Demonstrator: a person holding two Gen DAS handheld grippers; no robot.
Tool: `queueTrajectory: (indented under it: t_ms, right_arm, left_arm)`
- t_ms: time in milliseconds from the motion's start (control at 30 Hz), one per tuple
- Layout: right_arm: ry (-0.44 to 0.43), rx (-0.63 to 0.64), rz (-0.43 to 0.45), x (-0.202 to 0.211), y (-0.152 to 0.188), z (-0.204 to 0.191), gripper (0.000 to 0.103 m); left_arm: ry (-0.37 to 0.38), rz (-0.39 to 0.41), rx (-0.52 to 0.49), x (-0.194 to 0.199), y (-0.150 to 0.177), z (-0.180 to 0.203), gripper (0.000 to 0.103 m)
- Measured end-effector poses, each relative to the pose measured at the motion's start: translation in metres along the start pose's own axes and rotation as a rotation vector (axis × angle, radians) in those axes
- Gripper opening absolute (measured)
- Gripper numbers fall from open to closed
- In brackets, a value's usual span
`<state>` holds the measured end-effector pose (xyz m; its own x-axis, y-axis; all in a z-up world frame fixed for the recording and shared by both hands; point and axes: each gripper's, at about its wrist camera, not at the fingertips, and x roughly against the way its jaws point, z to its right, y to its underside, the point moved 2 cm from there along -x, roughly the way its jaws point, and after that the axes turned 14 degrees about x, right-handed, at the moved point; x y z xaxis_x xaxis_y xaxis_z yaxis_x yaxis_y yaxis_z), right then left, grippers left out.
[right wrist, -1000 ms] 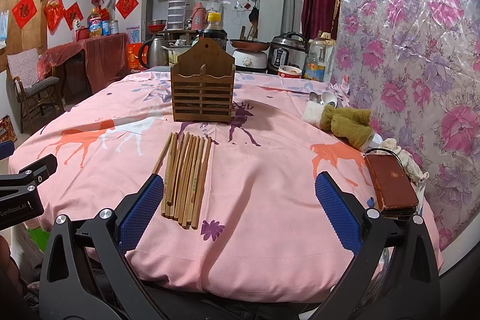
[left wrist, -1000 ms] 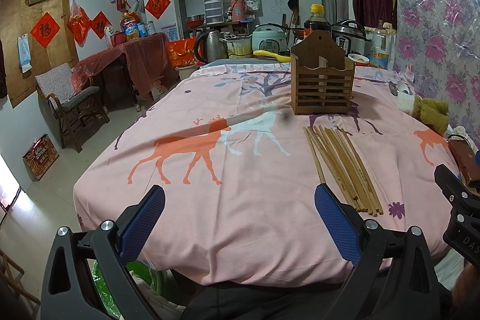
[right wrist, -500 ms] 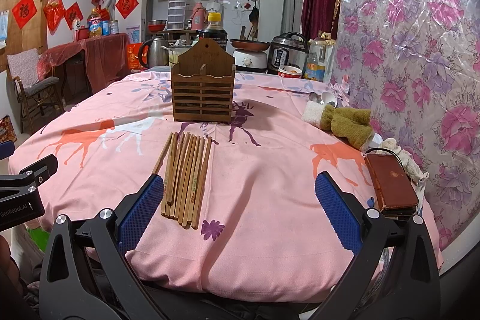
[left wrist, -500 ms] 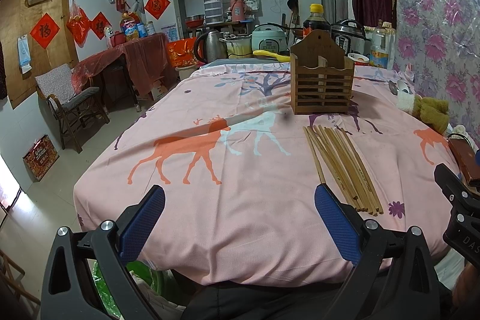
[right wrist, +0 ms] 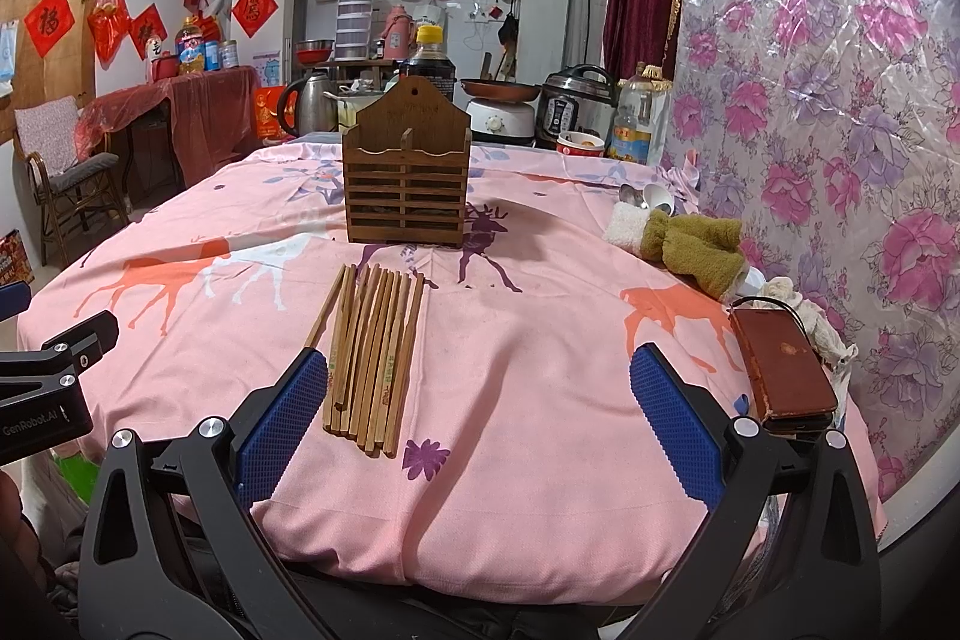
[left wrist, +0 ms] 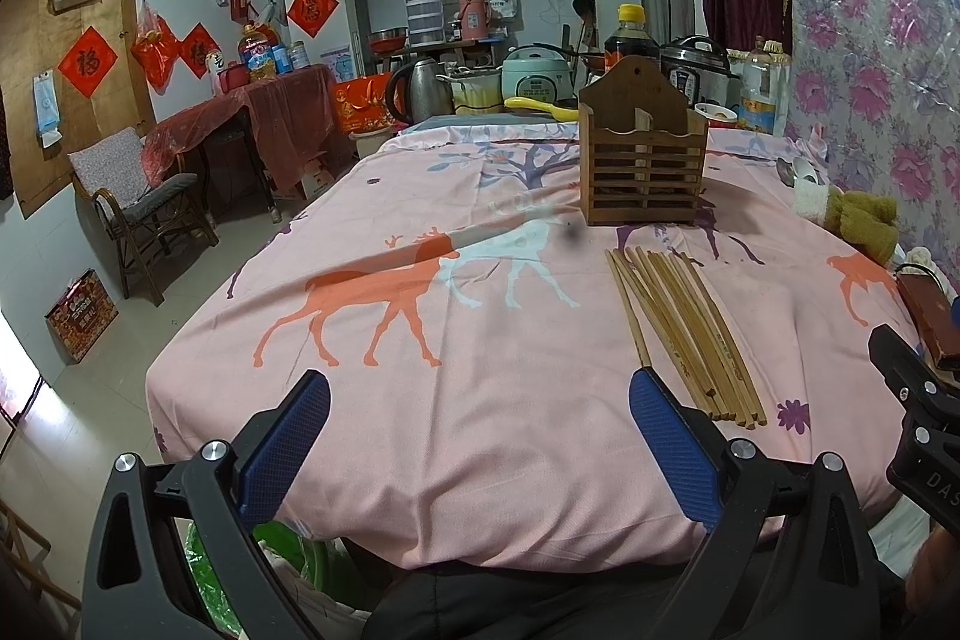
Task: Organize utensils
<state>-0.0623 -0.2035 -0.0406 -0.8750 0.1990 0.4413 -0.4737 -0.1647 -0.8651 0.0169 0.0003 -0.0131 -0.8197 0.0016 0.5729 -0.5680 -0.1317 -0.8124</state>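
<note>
The left tongs [left wrist: 479,439] are wide open and hold nothing. They hang over the near edge of the worktop [left wrist: 480,430], which has a pink cloth with deer on it. The right tongs [right wrist: 478,412] are wide open too, and empty. They hang over the same near edge, a bit more to the right. The left one's black body shows at the left of the right wrist view, and "GenRobot.AI" is printed on it.

A bunch of wooden chopsticks [right wrist: 375,355] lies flat on the cloth, near the front edge. Its near ends sit just beside the left blue pad of the right tongs. Behind the chopsticks, toward the middle, stands a brown wooden holder [right wrist: 407,181] with slats. It is upright.

A brown case [right wrist: 780,367] lies at the right edge. The cloth between the tongs is bare.
</note>
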Motion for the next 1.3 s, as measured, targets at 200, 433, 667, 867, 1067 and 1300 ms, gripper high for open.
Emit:
queueTrajectory:
  t_ms: [200,433,667,867,1067,1300]
  right_arm:
    - [-0.017,-0.021,-0.024,-0.004,0.001,0.005,0.097]
    - [0.019,-0.157,-0.056,-0.024,0.011,0.046,0.097]
    - [-0.074,-0.027,-0.118,-0.066,0.030,0.034,0.097]
    - [-0.152,0.005,-0.161,-0.084,0.041,0.020,0.096]
    - [-0.147,-0.046,-0.181,-0.087,0.046,0.028,0.096]
    - [-0.164,-0.050,-0.180,-0.087,0.047,0.027,0.096]
  left_arm:
    - [0.008,-0.067,0.006,-0.012,-0.001,-0.002,0.098]
    - [-0.014,-0.123,-0.019,-0.041,0.012,-0.008,0.098]
    - [0.068,-0.203,-0.089,-0.072,0.032,0.011,0.098]
    - [0.156,-0.284,-0.234,-0.094,0.049,0.049,0.098]
    - [0.170,-0.325,-0.260,-0.121,0.054,0.066,0.098]
    - [0.076,-0.271,-0.130,-0.133,0.039,0.034,0.099]
